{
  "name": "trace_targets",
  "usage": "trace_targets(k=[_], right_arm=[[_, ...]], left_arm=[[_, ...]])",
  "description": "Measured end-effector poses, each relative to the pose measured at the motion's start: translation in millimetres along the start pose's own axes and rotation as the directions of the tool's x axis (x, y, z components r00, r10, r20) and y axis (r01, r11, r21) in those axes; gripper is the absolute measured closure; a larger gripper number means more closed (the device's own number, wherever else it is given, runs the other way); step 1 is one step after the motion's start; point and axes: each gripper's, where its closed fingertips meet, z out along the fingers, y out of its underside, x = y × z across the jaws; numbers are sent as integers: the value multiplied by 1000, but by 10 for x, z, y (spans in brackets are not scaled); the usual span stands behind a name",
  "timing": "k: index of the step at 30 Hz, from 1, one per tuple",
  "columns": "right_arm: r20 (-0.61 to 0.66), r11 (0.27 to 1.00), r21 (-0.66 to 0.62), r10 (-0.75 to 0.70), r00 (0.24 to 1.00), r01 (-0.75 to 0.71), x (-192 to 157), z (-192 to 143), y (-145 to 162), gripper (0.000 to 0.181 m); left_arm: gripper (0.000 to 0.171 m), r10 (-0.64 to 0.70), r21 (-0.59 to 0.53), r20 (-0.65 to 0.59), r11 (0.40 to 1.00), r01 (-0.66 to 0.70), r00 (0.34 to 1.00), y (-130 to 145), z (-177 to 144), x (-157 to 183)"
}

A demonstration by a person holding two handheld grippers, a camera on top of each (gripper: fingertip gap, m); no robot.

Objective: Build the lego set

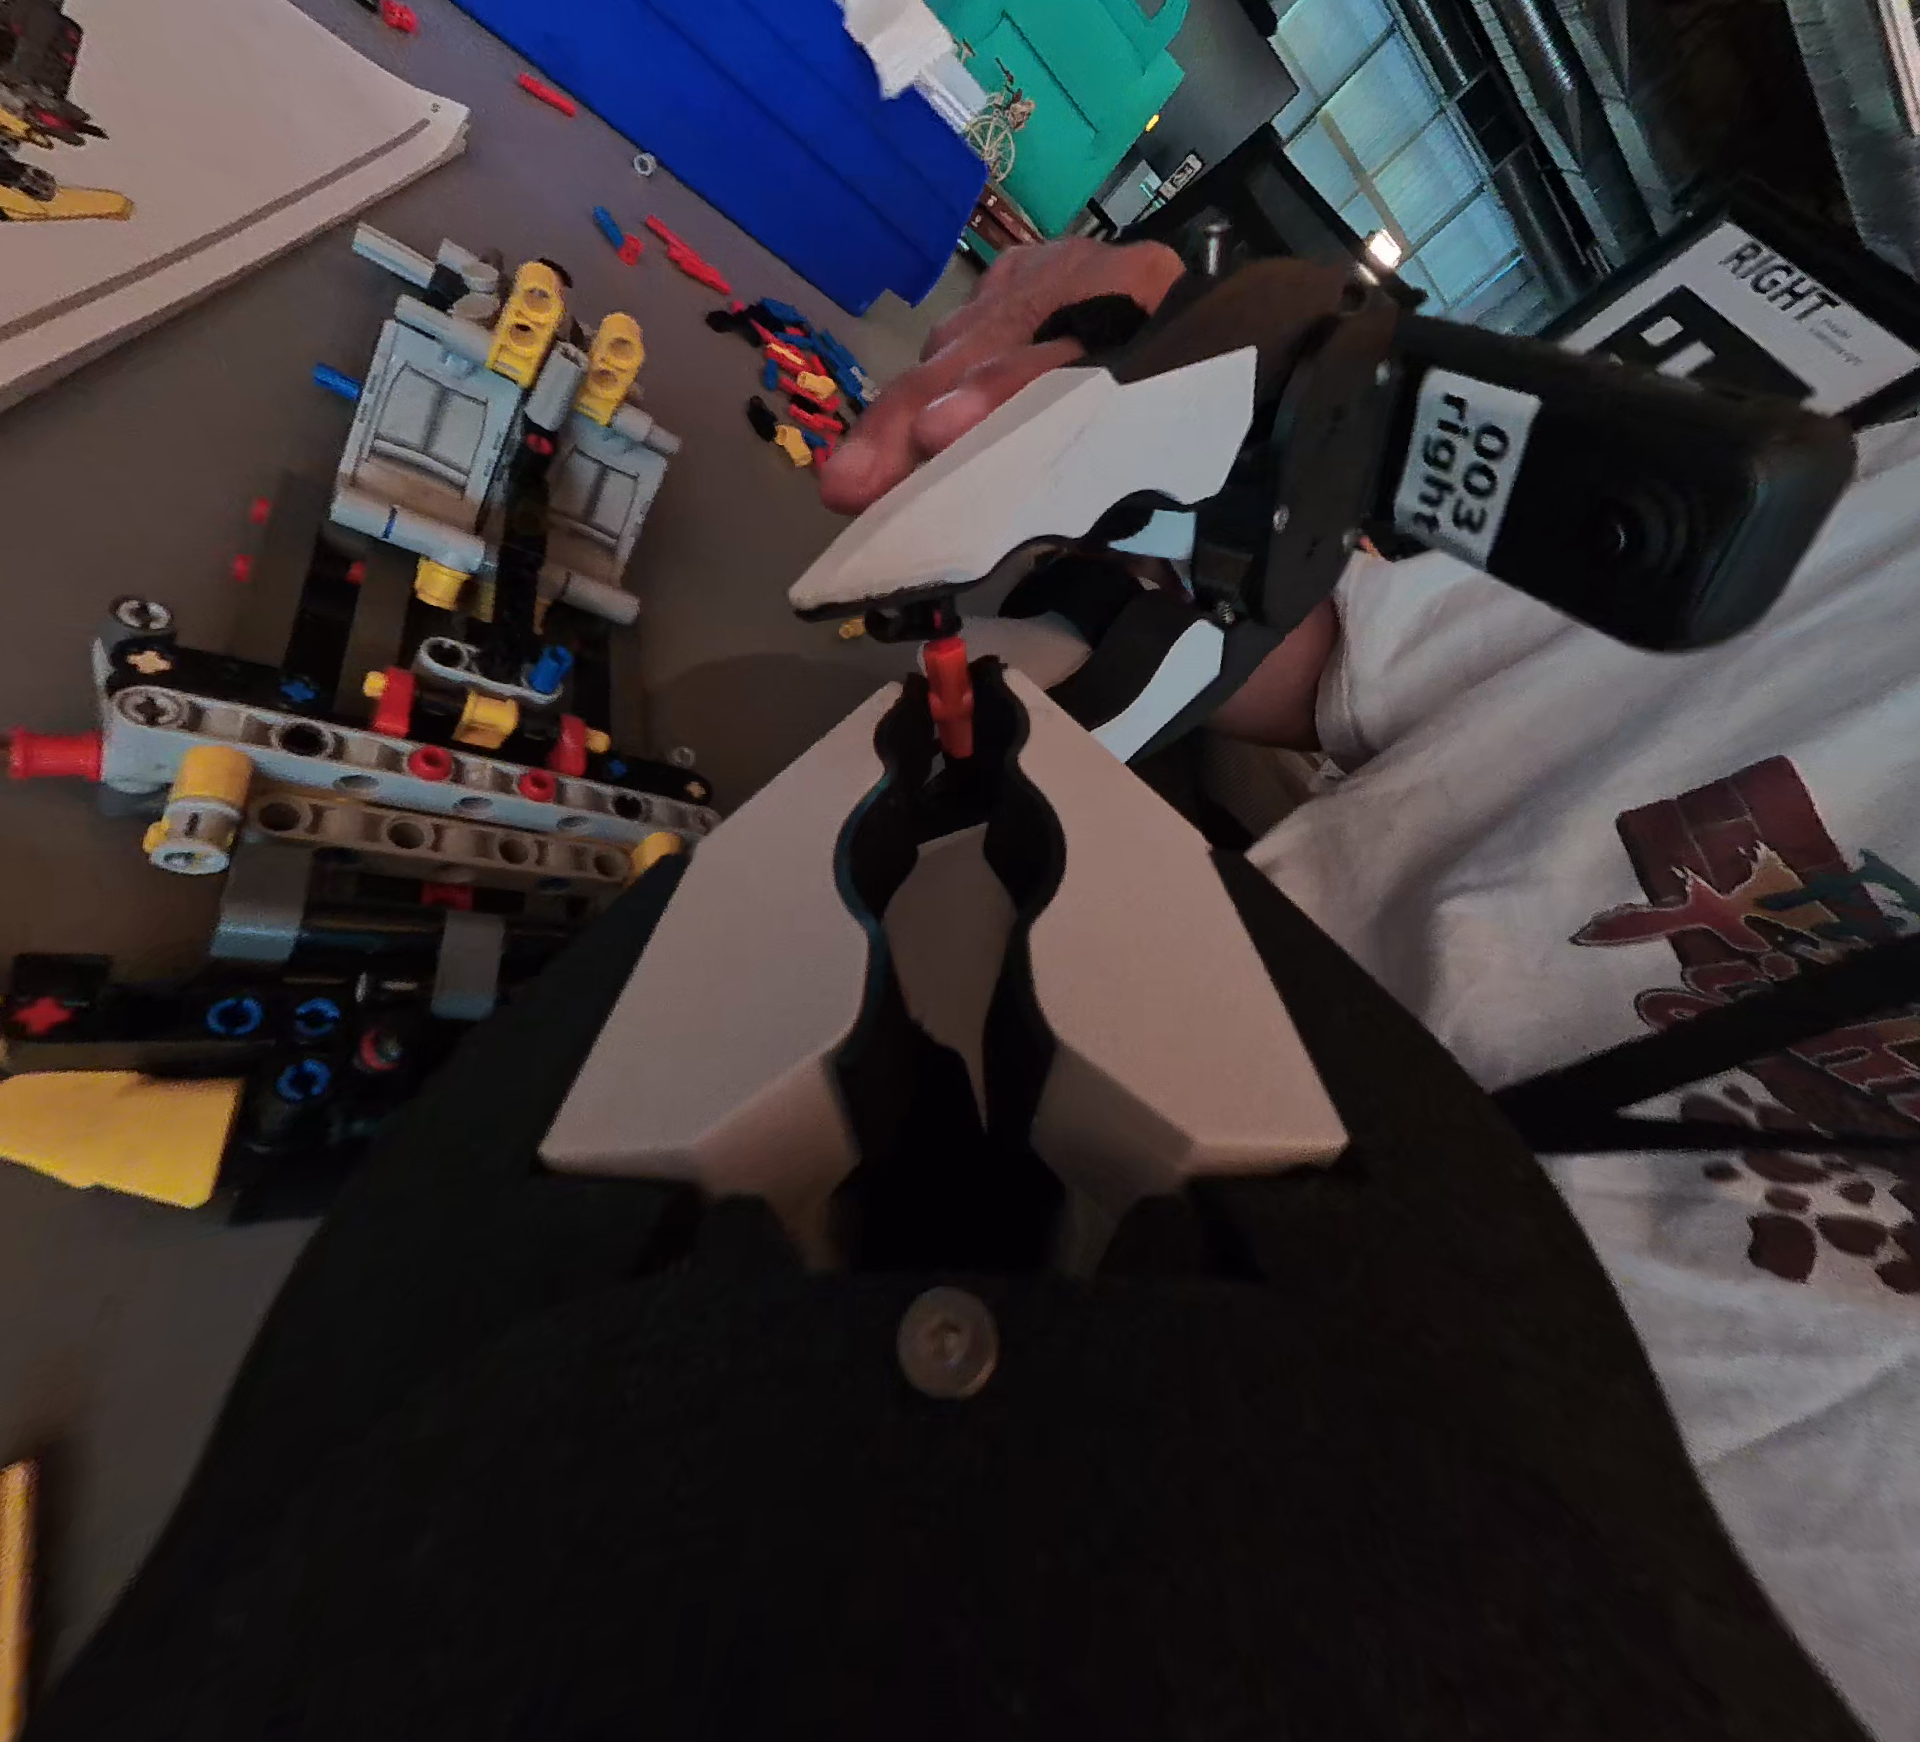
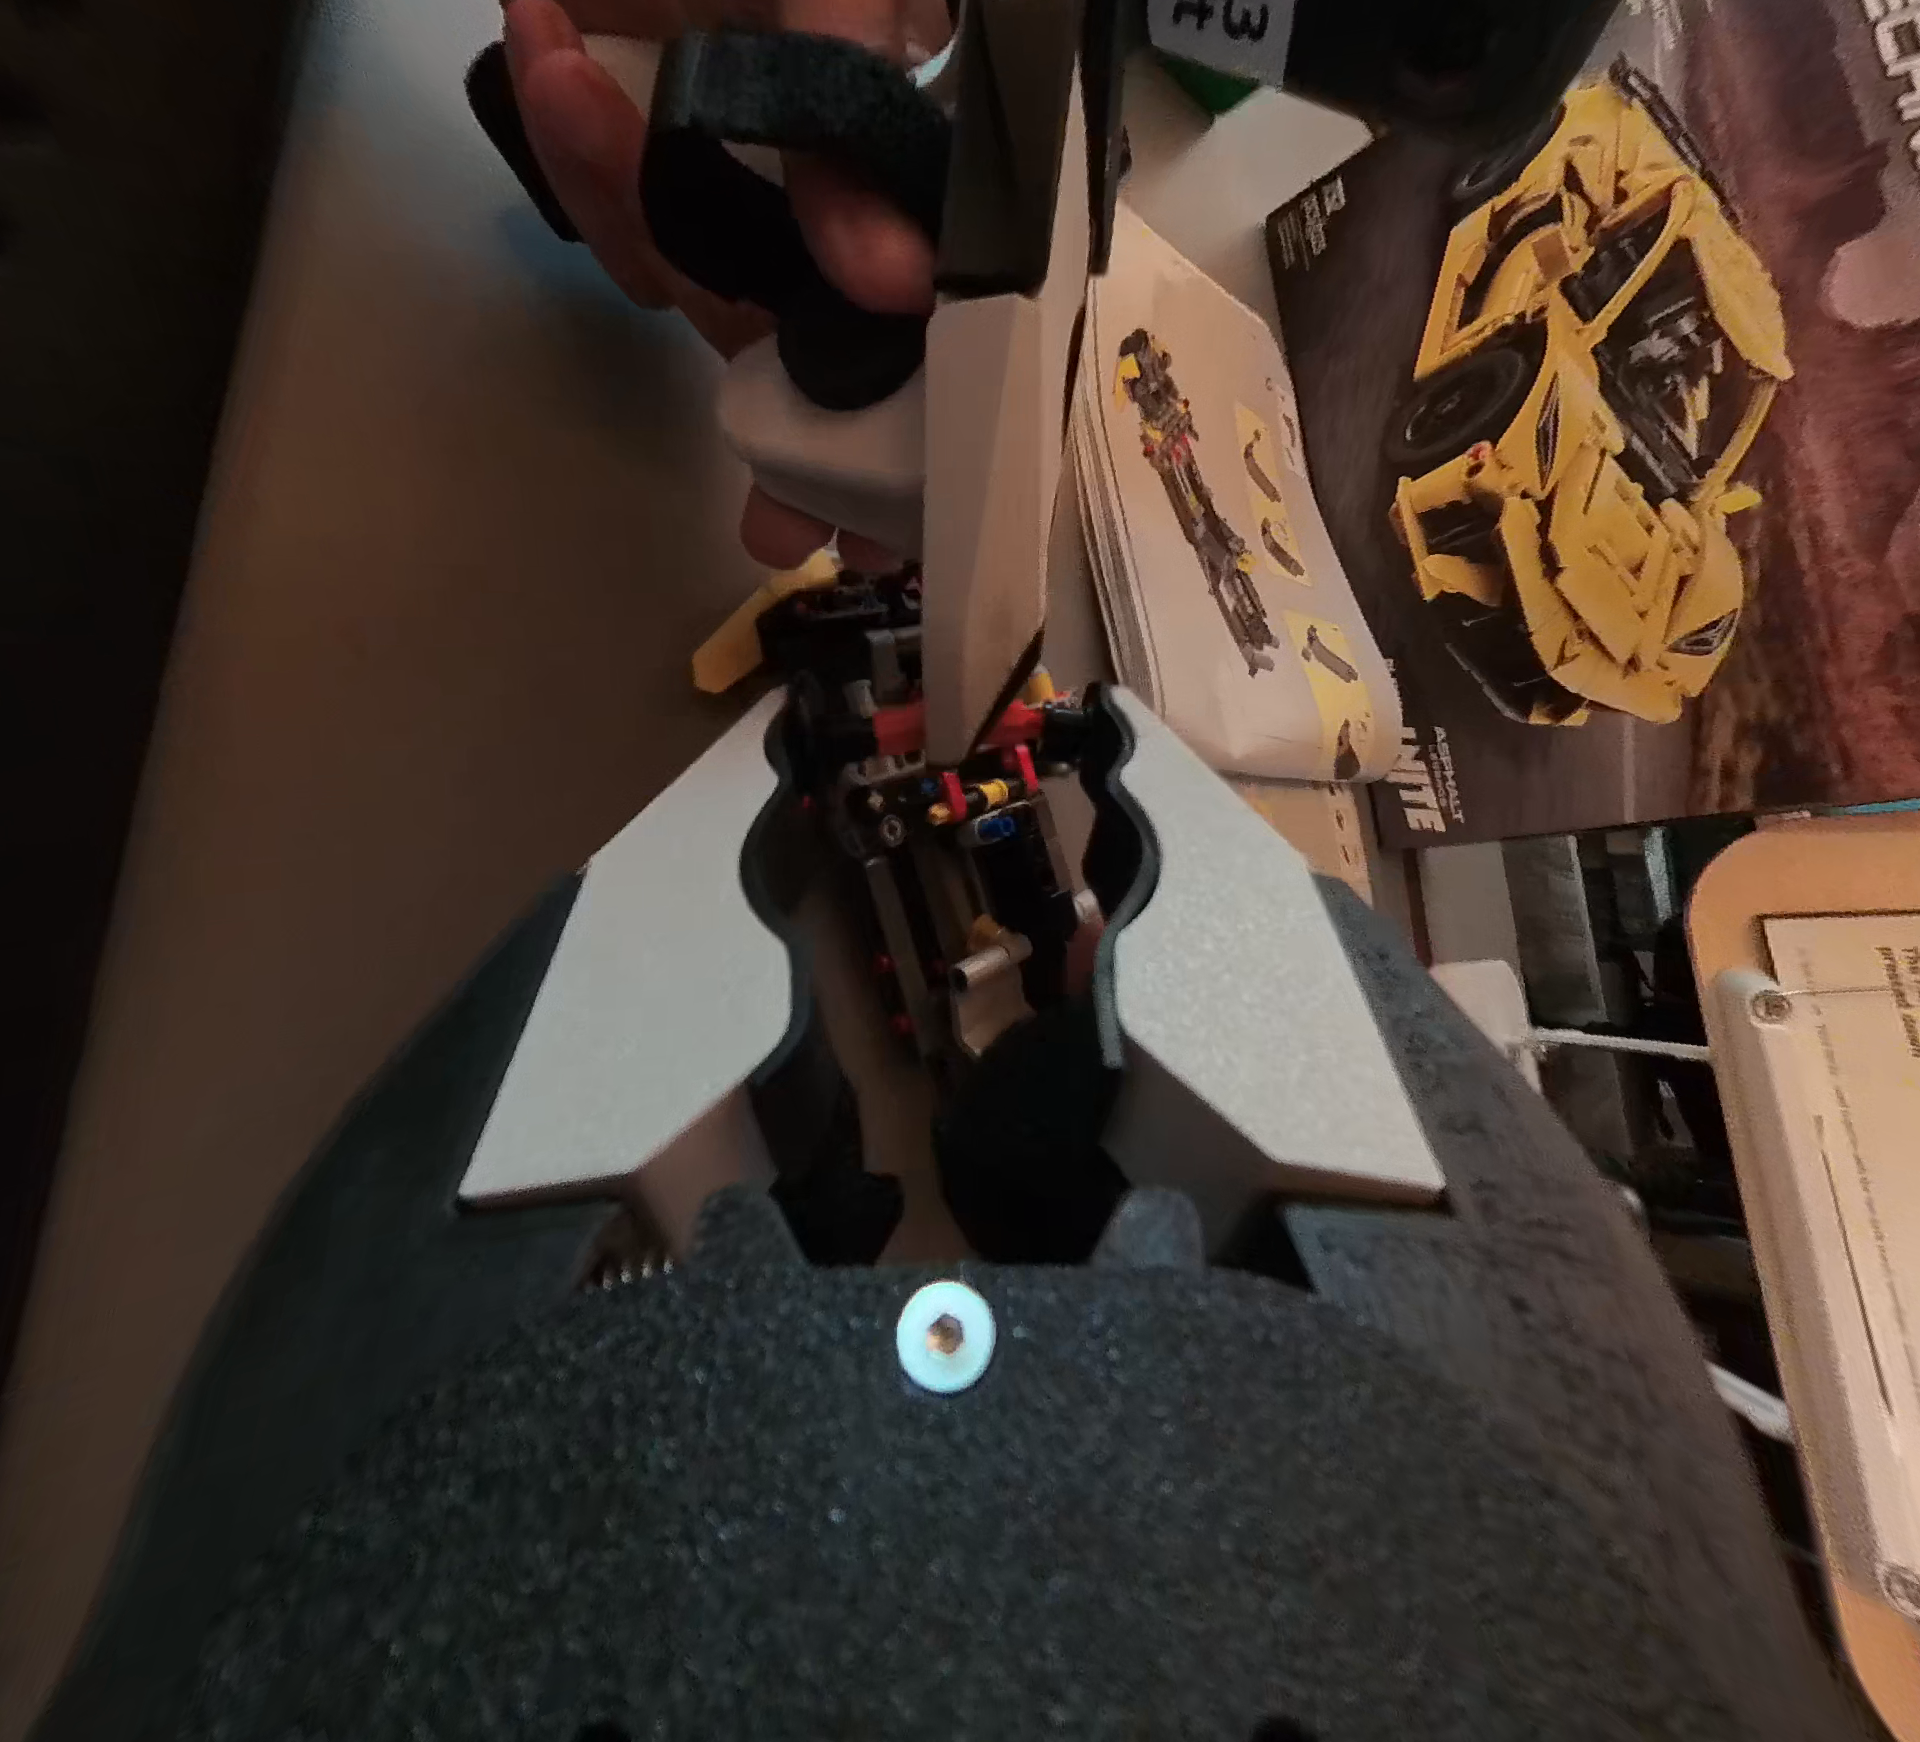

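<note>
The step in hand looks like joining two small parts in mid-air, above the grey bench (image 1: 665,1277). The left gripper (image 1: 948,705) is closed on a short red plastic pin (image 1: 947,690), its free end touching a small black connector piece (image 1: 914,622) pinched at the tips of the right gripper (image 1: 883,614). Next the pin likely needs a straight push along its axis. One half-built grey, black and yellow car chassis (image 1: 416,653) lies toward the bench's left edge; one open white instruction booklet (image 1: 208,134) lies at its far left corner.
</note>
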Motion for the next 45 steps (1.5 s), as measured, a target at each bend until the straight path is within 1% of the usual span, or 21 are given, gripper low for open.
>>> trace_targets(k=[4,6,8,9,10,12,14,16,17,18,20,21,23,25,27,30,32,36,39,42,45], right_arm=[[8,1000,-3,21,1000,-21,13,10,54,128],[-2,1000,-11,4,1000,-4,-6,39,81,128],[-42,1000,11,14,999,-14,34,13,8,128],[-61,1000,16,17,998,-16,55,-8,-14,121],[-71,998,46,38,997,-35,70,-40,-55,114],[-58,985,123,131,990,-123,106,-106,-111,113],[9,937,208,287,958,-282,156,-169,-170,112],[142,833,292,449,882,-470,201,-254,-295,115],[228,765,313,515,826,-563,212,-288,-351,117],[316,689,306,578,753,-657,220,-302,-377,119],[500,533,232,653,570,-814,193,-304,-416,116],[573,465,179,667,476,-867,173,-310,-435,115],[686,377,85,649,329,-922,136,-346,-485,111],[752,263,23,631,190,-965,178,-390,-532,111],[789,181,-38,609,82,-983,203,-411,-556,112],[826,69,-102,562,-46,-992,279,-440,-575,115],[818,40,-123,569,-78,-992,283,-398,-541,122],[806,63,-133,588,-71,-989,227,-353,-524,131],[799,62,-134,597,-71,-989,217,-333,-519,132],[801,62,-146,593,-81,-987,188,-317,-499,132],[808,34,-167,578,-117,-985,199,-310,-493,132]], left_arm=[[167,0,-8,23,1000,0,1000,2,31,-44],[167,56,-27,70,998,-54,996,20,23,-68],[167,112,-9,93,994,-112,989,-20,-26,-32],[167,182,-10,156,983,-182,971,-43,-66,-72],[167,276,-22,216,960,-278,937,-71,-108,-94],[166,447,-5,290,885,-465,847,-191,-173,-7],[167,603,-11,377,762,-647,703,-306,-220,74],[167,721,-53,449,611,-790,527,-365,-251,141],[168,756,-70,466,549,-833,459,-372,-252,177],[167,781,-82,470,503,-860,412,-364,-241,209],[167,804,-95,486,438,-894,343,-375,-239,247],[167,806,-94,497,416,-904,320,-394,-250,258],[166,807,-84,511,389,-917,296,-423,-273,270],[167,805,-68,518,377,-924,290,-442,-287,285],[167,813,-70,513,359,-931,275,-437,-276,295],[167,830,-100,505,327,-940,235,-399,-237,294],[167,839,-127,504,305,-944,203,-382,-220,284],[167,850,-165,502,275,-947,159,-362,-198,277],[167,856,-206,502,253,-945,120,-353,-199,257],[167,866,-279,497,225,-934,60,-324,-193,222],[167,857,-313,513,240,-919,49,-342,-198,204]])
